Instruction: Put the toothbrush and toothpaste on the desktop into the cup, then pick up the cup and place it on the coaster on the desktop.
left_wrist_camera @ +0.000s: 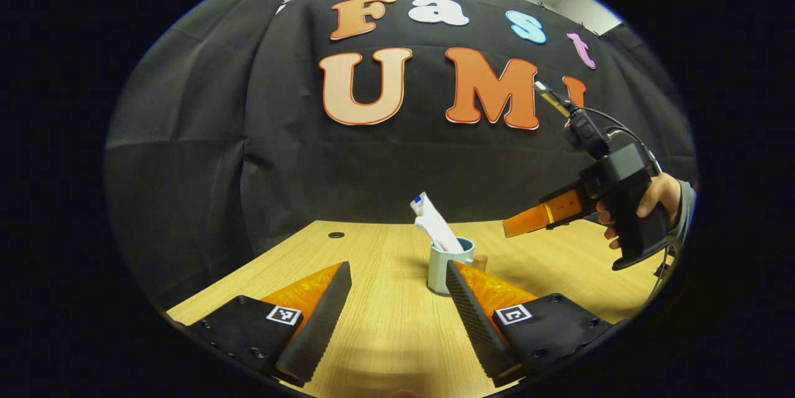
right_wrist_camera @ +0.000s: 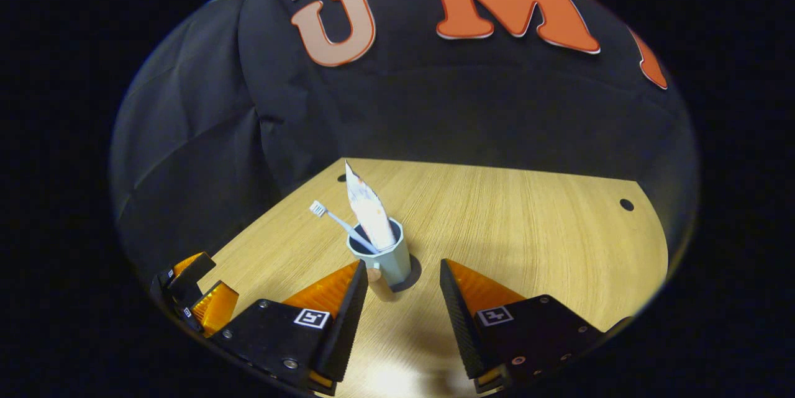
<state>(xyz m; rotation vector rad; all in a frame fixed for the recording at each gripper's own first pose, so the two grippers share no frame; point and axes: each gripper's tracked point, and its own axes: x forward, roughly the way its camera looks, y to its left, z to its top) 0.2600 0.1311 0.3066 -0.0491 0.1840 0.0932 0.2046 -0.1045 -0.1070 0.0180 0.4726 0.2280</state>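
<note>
The cup (right_wrist_camera: 386,256) stands on the table (right_wrist_camera: 528,230), perhaps on a dark coaster (right_wrist_camera: 412,276), holding toothpaste (right_wrist_camera: 369,208) and toothbrush (right_wrist_camera: 335,219). Left gripper (left_wrist_camera: 397,295) and right gripper (right_wrist_camera: 400,298) both gape wide, holding nothing

The cup (right_wrist_camera: 385,255), with toothpaste (right_wrist_camera: 369,208) and toothbrush (right_wrist_camera: 338,221) leaning out of its top, is standing alone mid-table (right_wrist_camera: 528,230), leaving bare wood lying open all around it and between the spread fingers of both the left gripper (left_wrist_camera: 397,274) and the right gripper (right_wrist_camera: 400,274).
</note>
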